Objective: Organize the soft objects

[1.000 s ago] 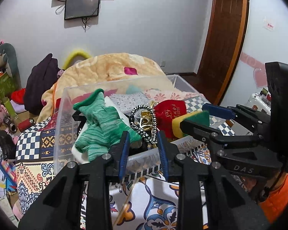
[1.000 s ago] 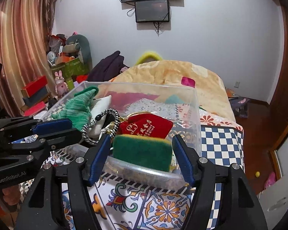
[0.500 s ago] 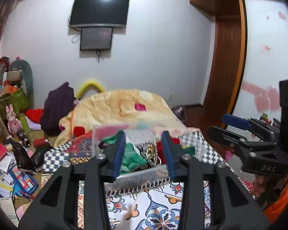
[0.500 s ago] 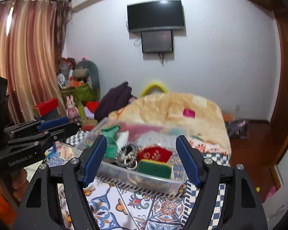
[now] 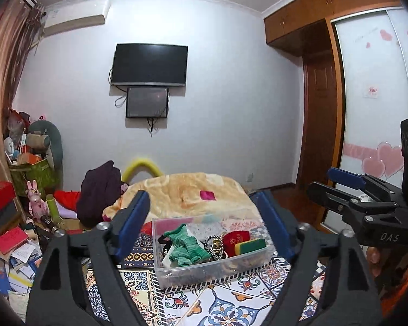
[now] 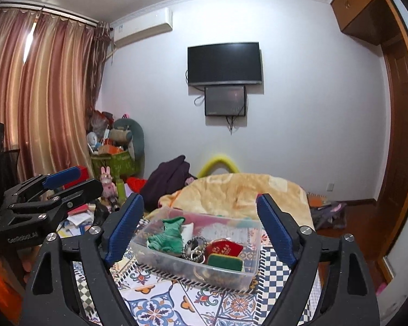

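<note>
White wall fills the upper centre of both views, with a dark TV mounted on it and a smaller dark panel directly below. Striped curtain takes the left third of the right wrist view; an air conditioner sits just right of its top. Wooden wardrobe with a white sliding door bearing pink hearts, right side of the left wrist view. Beige blanket heaped at mid-frame, behind the bin; dark garment to its left, yellow arc poking up between them. Clutter pile, mid-left: green box and pink rabbit toy; the rest too jumbled to sort. Patterned cloth covers the surface at bottom centre. On it, clear bin, lower centre in both views, framed between each set of fingers but not touched by them. In the bin, left to right: green knit sock draped over a white item, bead bracelet, red pouch, green-and-yellow sponge near the bin's right front corner. Left gripper: fingers spread wide, holding nothing, raised clear of the bin; seen from the side at the left edge of the right wrist view. Right gripper: fingers likewise wide apart and empty; visible at the right edge of the left wrist view.
</note>
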